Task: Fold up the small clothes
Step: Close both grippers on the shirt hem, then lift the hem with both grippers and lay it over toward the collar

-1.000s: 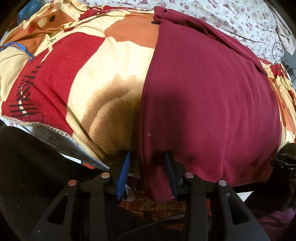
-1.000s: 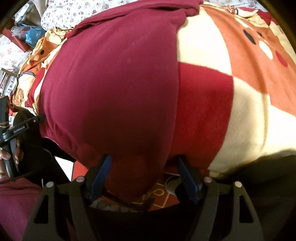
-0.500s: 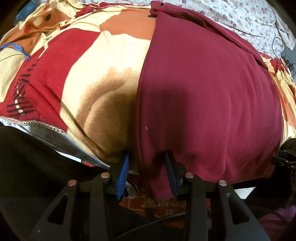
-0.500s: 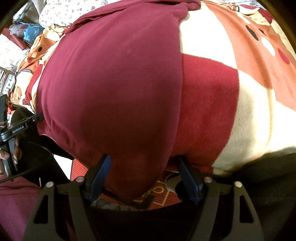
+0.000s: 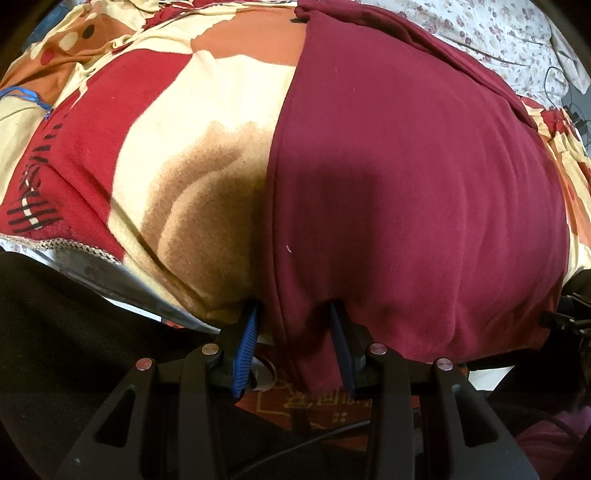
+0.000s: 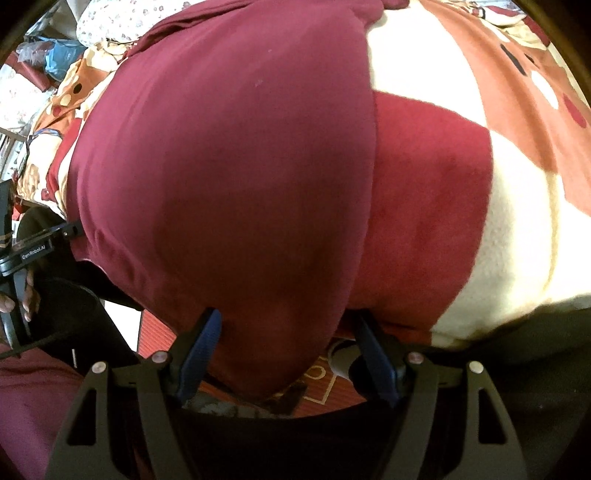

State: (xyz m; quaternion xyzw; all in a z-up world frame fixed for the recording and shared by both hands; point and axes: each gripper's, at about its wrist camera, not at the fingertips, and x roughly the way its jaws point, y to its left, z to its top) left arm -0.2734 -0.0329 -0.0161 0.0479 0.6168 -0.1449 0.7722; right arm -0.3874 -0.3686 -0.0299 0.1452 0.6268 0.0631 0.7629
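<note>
A maroon garment (image 5: 413,192) lies spread on a patterned blanket (image 5: 177,155), its near hem hanging over the bed edge. My left gripper (image 5: 293,317) is open, its blue-padded fingers (image 5: 246,354) straddling the garment's near left corner without closing on it. In the right wrist view the same garment (image 6: 229,177) fills the left and centre. My right gripper (image 6: 286,325) is open wide, its fingers on either side of the hanging near right corner. The fingertips are partly hidden under the cloth.
The blanket (image 6: 498,206) has red, cream and orange patches. A floral sheet (image 5: 498,33) lies beyond the garment. A red patterned rug (image 5: 317,406) shows on the floor below the bed edge. The left gripper's body (image 6: 33,251) shows at the left edge.
Both grippers have moved slightly forward toward the bed edge, so the garment looks a little larger. The jaws stayed open and the garment did not move.
</note>
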